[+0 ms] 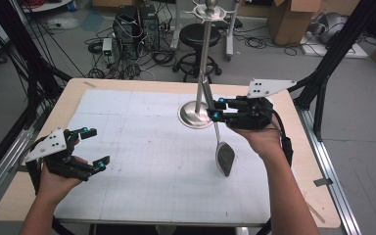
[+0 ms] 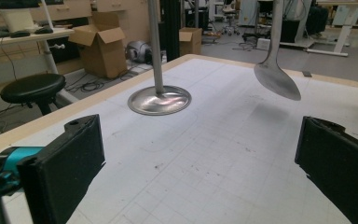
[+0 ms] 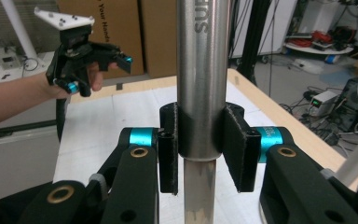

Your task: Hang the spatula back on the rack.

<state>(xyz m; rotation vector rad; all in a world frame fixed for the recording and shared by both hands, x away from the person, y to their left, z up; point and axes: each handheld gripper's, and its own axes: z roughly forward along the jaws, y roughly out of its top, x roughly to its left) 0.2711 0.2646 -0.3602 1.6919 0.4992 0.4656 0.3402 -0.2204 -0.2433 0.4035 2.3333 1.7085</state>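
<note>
A steel ladle-like spoon (image 1: 224, 157) hangs bowl-down over the white mat, its handle slanting up beside the stand's pole. My right gripper (image 1: 218, 109) is shut on that handle, whose thick shaft (image 3: 201, 93) sits clamped between the pads in the right gripper view. In the left gripper view the spoon's bowl (image 2: 277, 81) floats above its shadow. The metal stand (image 1: 194, 116) has a round base and a tall pole with hooks at the top. My left gripper (image 1: 92, 147) is held open and empty at the mat's left side, far from the spoon; it also appears as the left gripper (image 3: 100, 70).
A white gridded mat (image 1: 142, 161) covers most of the wooden table (image 1: 73, 90). Behind the table stand a black stool (image 1: 198, 36), computer cases with cables (image 1: 132, 29) and cardboard boxes (image 1: 291, 19). Black frame legs (image 1: 328, 63) rise at both sides.
</note>
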